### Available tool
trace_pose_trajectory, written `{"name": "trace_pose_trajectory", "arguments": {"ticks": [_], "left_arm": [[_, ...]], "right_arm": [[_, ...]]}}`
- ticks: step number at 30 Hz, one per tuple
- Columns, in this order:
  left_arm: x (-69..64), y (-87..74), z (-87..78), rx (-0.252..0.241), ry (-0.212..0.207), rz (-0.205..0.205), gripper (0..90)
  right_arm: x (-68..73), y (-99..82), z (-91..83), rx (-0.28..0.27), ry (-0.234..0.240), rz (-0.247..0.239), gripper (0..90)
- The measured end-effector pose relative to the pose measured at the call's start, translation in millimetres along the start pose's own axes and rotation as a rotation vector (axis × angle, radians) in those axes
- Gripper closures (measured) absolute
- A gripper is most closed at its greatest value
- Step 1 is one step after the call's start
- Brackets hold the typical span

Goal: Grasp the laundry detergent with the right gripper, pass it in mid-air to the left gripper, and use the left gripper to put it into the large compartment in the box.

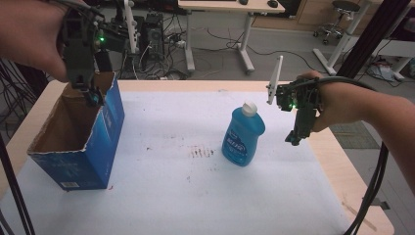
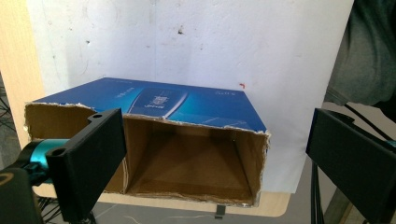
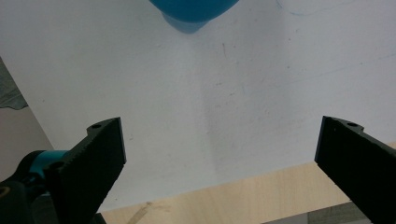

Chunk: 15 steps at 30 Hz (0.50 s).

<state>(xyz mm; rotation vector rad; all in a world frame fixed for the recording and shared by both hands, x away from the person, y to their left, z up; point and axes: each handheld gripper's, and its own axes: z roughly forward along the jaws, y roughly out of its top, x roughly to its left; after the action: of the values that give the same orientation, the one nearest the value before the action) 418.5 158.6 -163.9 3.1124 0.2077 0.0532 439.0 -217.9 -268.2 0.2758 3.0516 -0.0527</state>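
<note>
A blue cardboard box [image 1: 93, 142] with its top open stands on the left of the table. My left gripper [image 1: 92, 98] hangs over the box's far rim, jaws open and empty; in the left gripper view the box [image 2: 187, 105] lies between the wide-spread jaws, its brown inside bare. A blue liquid bottle [image 1: 243, 135] with a white cap stands upright at the table's middle right. My right gripper [image 1: 295, 139] hovers just right of the bottle, open and empty. The right gripper view catches the bottle's base [image 3: 191, 9] at the top edge.
A white sheet [image 1: 195, 186] covers the wooden table [image 1: 337, 156], with a dark smudge near its middle. Desks, cables, a stool and black frame posts stand beyond the far edge. The person's forearms come in from upper left and right.
</note>
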Motion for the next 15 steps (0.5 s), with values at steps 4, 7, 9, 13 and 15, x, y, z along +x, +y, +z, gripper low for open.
{"name": "trace_pose_trajectory", "arguments": {"ticks": [4, 7, 9, 13, 15], "left_arm": [[-5.0, 0.8, -1.1, 0.002, 0.007, 0.001, 4.8], [-6.7, 1.4, -2.1, 0.003, 0.007, 0.003, 4.8], [-7.7, 1.8, -1.8, 0.007, 0.009, 0.004, 4.8], [-7.7, 2.1, -0.5, 0.003, 0.007, 0.009, 4.8], [-6.9, 3.2, 0.7, 0.009, 0.006, 0.012, 4.8]], "right_arm": [[3.7, -2.9, 0.4, -0.032, -0.004, 0.015, 0.9], [7.6, -6.7, 3.1, -0.064, 0.016, 0.044, 0.9], [8.8, -11.3, 7.2, -0.087, 0.031, 0.074, 0.9], [11.7, -19.0, 16.3, -0.164, 0.052, 0.138, 1.0], [13.5, -22.7, 20.7, -0.198, 0.062, 0.167, 0.9]]}}
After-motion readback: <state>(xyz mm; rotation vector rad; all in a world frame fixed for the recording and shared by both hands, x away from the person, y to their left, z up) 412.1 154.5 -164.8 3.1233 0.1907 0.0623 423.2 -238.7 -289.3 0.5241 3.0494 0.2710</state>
